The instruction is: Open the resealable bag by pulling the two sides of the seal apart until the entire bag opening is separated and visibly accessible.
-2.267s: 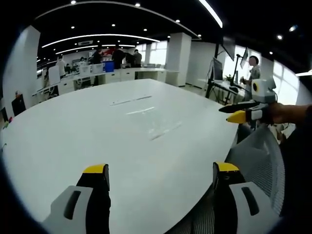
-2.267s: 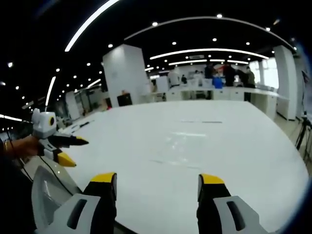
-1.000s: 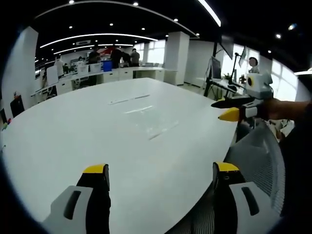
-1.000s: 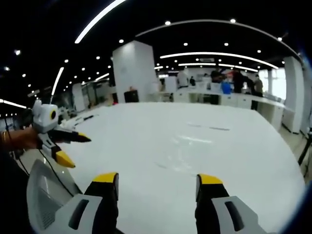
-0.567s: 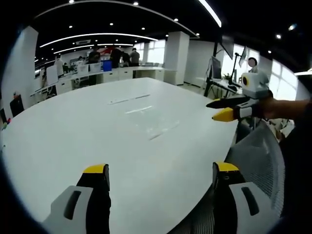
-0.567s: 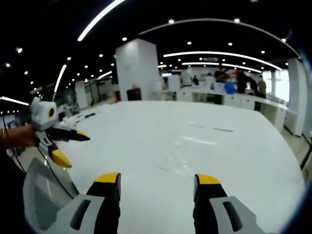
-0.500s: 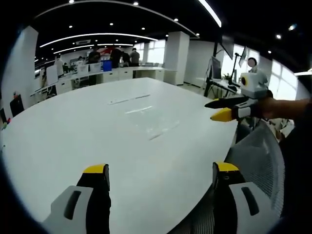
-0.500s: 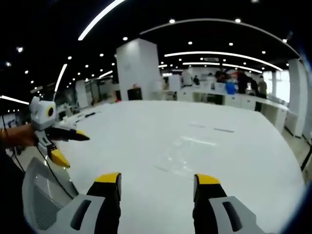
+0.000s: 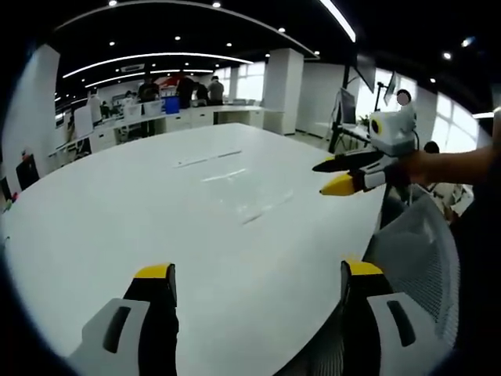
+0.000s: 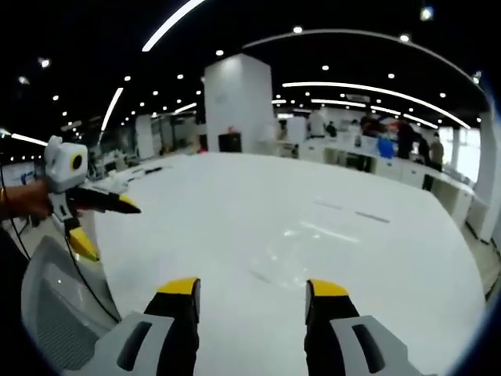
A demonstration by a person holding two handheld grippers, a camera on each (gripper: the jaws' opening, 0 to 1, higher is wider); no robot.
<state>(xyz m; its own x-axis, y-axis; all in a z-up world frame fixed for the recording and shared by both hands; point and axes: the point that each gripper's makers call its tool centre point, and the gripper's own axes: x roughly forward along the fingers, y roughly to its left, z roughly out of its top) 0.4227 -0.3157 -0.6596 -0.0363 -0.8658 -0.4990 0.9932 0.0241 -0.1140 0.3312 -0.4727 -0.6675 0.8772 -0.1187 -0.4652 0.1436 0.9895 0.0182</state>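
Open-plan office, big white surface (image 9: 156, 196) with the clear bag (image 10: 301, 247) lying flat mid-surface, barely visible. Looks light, floppy and slippery — I'd pinch each lip right below the seal. Left claw (image 9: 254, 274) and right claw (image 10: 250, 286) both spread, holding nothing. Versus earlier, the right claw has swung further in over the surface.

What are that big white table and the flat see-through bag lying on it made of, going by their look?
The table looks like a smooth, glossy white laminate or painted board: ceiling lights reflect softly off it. The bag seems to be thin clear plastic film: the white shows through it, and only faint glints and edge lines mark it. Neither can be told for certain.
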